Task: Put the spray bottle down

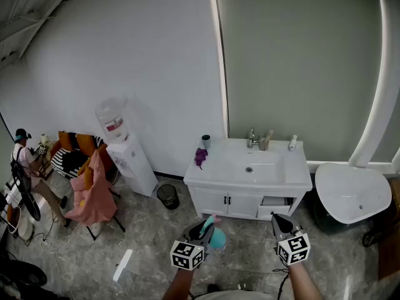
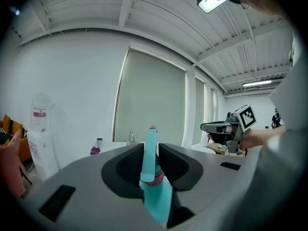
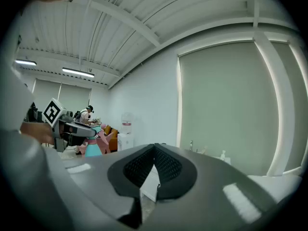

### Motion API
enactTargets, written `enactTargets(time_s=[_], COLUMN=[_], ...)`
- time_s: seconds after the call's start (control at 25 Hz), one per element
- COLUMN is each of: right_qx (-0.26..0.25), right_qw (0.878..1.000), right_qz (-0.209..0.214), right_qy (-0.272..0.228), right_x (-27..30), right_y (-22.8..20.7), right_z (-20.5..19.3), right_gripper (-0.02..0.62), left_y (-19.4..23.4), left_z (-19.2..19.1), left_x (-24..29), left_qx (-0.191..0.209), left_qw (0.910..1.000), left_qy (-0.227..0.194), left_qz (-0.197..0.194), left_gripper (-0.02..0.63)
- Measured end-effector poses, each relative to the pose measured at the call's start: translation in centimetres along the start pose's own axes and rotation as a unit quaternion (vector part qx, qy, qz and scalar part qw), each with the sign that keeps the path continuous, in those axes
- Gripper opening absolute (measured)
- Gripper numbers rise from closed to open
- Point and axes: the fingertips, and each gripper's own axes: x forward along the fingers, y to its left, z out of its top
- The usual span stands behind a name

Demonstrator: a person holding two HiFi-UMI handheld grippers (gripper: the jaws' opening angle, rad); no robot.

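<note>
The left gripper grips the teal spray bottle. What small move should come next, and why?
Probably carry the left gripper forward toward the vanity counter: its jaws clamp the spray bottle in mid-air over the floor, well short of any surface. The right gripper is shut and empty.

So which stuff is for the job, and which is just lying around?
For the job: spray bottle, clamped in the left gripper.
Just lying about: water dispenser, bin, purple cloth, cup, pink garment.
</note>
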Motion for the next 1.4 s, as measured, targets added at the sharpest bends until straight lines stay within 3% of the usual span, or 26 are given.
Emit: enactTargets(time_s=[0.68, 1.16, 1.4], right_qx=[0.002, 0.006, 0.013], right_qw=[1.0, 0.999, 0.998], right_qz=[-0.019, -0.036, -0.047], right_qy=[0.009, 0.021, 0.03], right_x=[1.5, 5.1, 6.5], right_y=[0.3, 5.5, 6.0], right_z=[0.5, -0.9, -1.6], right_gripper=[0.011, 0.011, 0.011], left_y=[1.7, 5.8, 8.0], left_z=[0.2, -1.7, -1.9], left_x=[0.8, -1.0, -0.4], left_qx=[-0.004, 0.005, -0.002], left_qw=[0.9998, 0.9982, 0.9979], left_qy=[0.002, 0.022, 0.022], left_qz=[-0.02, -0.056, -0.061], left_gripper=[0.098, 0.098, 0.098])
